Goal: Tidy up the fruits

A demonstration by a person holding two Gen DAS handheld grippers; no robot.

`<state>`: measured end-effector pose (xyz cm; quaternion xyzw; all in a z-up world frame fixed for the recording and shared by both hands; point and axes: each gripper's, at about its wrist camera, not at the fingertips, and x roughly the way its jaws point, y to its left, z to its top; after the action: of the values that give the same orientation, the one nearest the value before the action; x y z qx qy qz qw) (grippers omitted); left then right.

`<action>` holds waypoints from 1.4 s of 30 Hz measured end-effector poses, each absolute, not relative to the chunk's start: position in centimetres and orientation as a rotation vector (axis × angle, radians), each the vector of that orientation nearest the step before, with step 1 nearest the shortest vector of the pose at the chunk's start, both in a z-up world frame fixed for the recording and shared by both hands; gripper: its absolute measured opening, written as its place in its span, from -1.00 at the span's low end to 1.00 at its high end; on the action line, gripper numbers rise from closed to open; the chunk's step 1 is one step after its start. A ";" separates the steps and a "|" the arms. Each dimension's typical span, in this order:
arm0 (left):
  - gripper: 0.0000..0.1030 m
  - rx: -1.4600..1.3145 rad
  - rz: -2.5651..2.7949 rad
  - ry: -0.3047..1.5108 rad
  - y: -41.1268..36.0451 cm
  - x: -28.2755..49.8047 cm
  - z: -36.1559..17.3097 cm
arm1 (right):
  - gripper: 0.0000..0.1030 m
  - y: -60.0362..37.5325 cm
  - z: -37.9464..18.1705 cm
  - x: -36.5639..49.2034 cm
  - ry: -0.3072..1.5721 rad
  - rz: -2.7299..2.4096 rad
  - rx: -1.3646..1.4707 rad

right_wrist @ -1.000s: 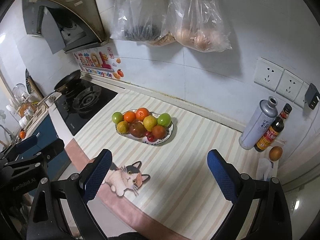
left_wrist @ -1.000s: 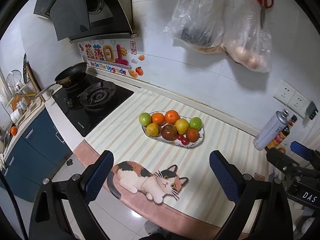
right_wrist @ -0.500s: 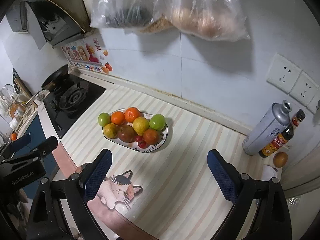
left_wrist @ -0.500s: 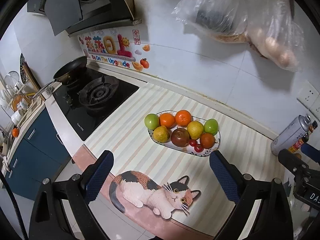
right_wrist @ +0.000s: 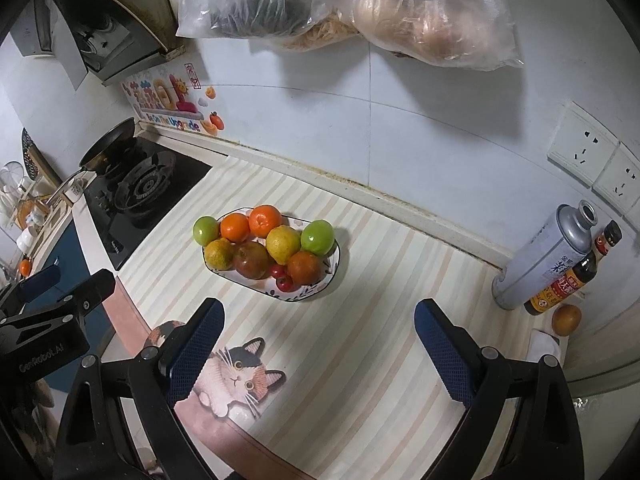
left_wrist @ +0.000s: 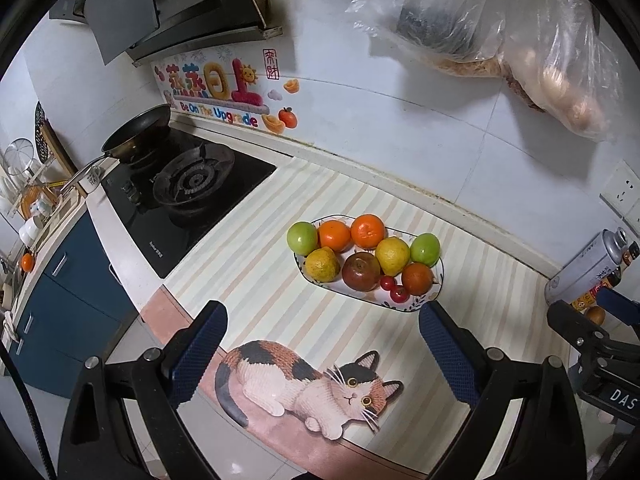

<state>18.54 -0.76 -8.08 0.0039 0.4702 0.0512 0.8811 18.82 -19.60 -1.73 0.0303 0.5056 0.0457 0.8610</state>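
Observation:
An oval patterned plate sits mid-counter on a striped mat. It holds green, orange, yellow, dark red and small red fruits, among them a green fruit at the left end. A single orange-brown fruit lies at the far right by the bottles. My left gripper is open and empty, above the counter's front edge near the plate. My right gripper is open and empty, in front of the plate.
A gas stove with a frying pan is at the left. A grey can and a sauce bottle stand at the right wall. Plastic bags hang above. A cat picture marks the mat's front edge.
Both grippers have moved closer to the counter and the plate, which looks larger in both views. Both stay open and empty.

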 end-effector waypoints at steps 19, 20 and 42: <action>0.94 0.016 0.101 0.961 -0.3 18.4 -7.8 | 0.98 -19.5 -1.7 18.8 1.047 0.079 0.045; 0.94 0.016 0.102 0.961 -0.3 18.4 -7.8 | 0.98 -19.5 -1.7 18.8 1.045 0.077 0.043; 0.94 0.014 0.097 0.962 -0.1 18.2 -7.6 | 0.98 -18.6 -0.8 18.2 1.037 0.090 0.026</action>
<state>18.18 -0.13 -7.58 0.0067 0.4623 0.0464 0.8855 18.16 -18.57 -0.76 0.0123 0.4955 0.0431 0.8675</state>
